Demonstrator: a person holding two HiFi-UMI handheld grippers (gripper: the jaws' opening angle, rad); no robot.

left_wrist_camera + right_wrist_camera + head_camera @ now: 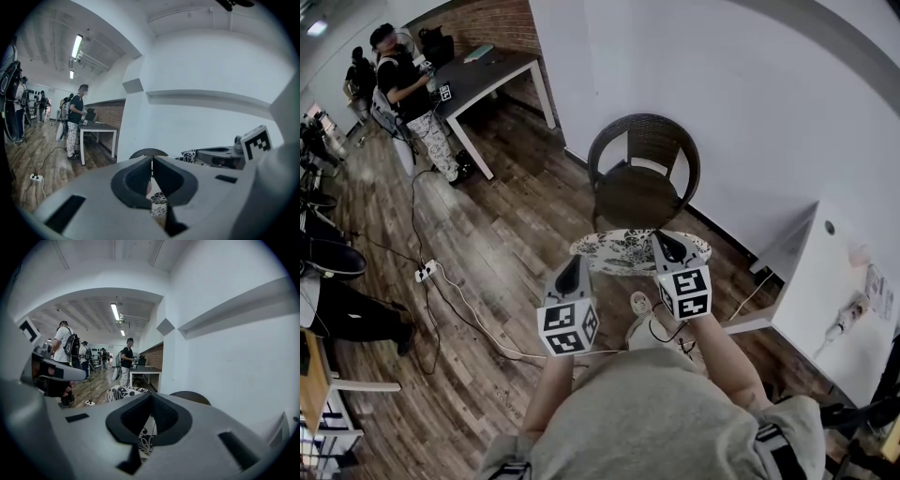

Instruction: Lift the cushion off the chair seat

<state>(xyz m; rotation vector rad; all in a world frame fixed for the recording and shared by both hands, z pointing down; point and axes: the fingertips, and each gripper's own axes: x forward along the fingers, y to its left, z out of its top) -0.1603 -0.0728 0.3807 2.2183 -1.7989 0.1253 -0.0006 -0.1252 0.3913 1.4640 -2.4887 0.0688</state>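
Note:
A round cushion (628, 251) with a black-and-white floral print hangs level in the air in front of the dark wicker chair (642, 173), off its bare seat. My left gripper (572, 267) is shut on the cushion's near left edge, and my right gripper (668, 246) is shut on its near right edge. In the left gripper view the jaws (152, 161) meet in a thin line, with printed fabric (159, 198) showing below them and the chair back (147, 152) beyond. The right gripper (151, 399) pinches the cushion (123, 392) too, with the chair (192, 397) behind.
The chair stands against a white wall. A white cabinet (834, 291) is at the right. A dark desk (492, 75) with a person (412, 94) beside it stands at the far left. A power strip (425, 272) and its cable lie on the wooden floor.

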